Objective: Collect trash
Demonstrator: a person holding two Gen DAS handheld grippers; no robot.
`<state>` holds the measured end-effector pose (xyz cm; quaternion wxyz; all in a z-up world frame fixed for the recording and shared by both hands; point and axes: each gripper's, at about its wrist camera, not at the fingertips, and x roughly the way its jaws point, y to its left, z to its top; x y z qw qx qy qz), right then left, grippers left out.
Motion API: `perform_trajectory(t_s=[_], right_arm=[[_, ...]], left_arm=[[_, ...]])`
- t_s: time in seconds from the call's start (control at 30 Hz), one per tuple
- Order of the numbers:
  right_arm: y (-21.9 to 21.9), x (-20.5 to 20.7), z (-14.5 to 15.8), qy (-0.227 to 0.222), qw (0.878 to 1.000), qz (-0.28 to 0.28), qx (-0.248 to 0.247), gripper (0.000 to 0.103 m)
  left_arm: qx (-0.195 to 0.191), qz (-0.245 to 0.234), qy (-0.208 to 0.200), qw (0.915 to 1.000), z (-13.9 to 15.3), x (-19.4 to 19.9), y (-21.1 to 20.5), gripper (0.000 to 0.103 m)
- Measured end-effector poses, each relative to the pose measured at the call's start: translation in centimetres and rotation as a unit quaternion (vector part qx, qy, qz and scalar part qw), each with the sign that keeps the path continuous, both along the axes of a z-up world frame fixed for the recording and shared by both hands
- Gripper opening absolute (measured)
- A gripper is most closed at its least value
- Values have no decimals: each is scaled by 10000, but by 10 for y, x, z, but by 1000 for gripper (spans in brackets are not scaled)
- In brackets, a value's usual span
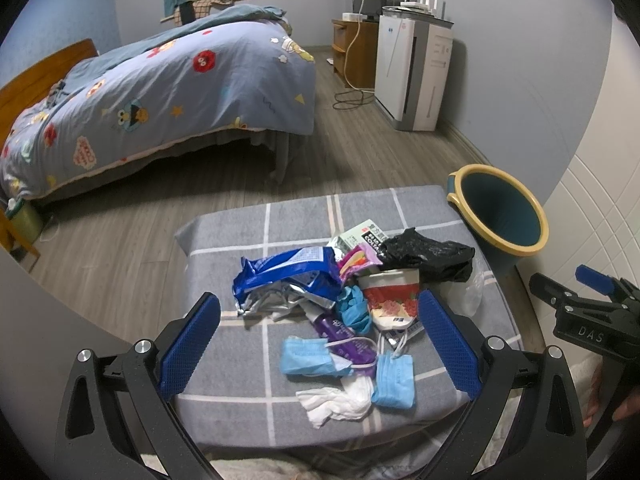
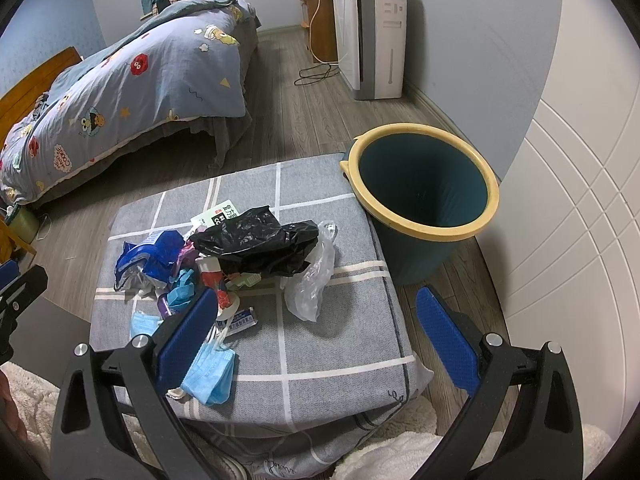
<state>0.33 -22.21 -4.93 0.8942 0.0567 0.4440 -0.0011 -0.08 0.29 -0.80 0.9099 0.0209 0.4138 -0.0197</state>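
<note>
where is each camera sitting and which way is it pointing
Left wrist: rides the left gripper, facing forward over the trash pile on the grey checked cushion; own blue fingers frame it, the right gripper shows at the right edge.
Right wrist: rides the right gripper, set further right, facing the cushion's right edge and the teal bin; the left gripper peeks in at the left.
Shared: pile, cushion, bin, bed, white appliance.

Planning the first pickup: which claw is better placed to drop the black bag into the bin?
Right. The black bag lies on the pile's bin side, and the bin stands just ahead of the open right claw.
</note>
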Motion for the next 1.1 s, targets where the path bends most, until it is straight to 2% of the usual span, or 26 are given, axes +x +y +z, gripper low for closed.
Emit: perform_trajectory(t_s=[0.37,0.57,0.73,0.83,0.9,0.97,1.1], right_arm=[[1,-3,-7,38,10000,15,-24,98],[0,0,-7,140,9999,-24,-44,98],[-9,18,-21,636,9976,-252,77,98],[-10,34,-39,1014,9945,-240,126,98],[-9,46,-50,1203,9924,-261,86,98],[-11,56,-62,1294,9909,-358,75,97],[-10,70,-79,1335,9899,-458,109,97]], left_arm=[[0,-4,23,10000,0,1,0,98],[-65,-13,53,10000,-11,-6,2,98],[-141,-55,191,9997,-18,1,3,98],[-353,-58,149,9992,-14,16,4,98],[-560,21,245,9981,-9,40,6,98],[-487,82,199,9986,-8,56,4,98],[-533,-126,157,9984,-16,82,-3,97]])
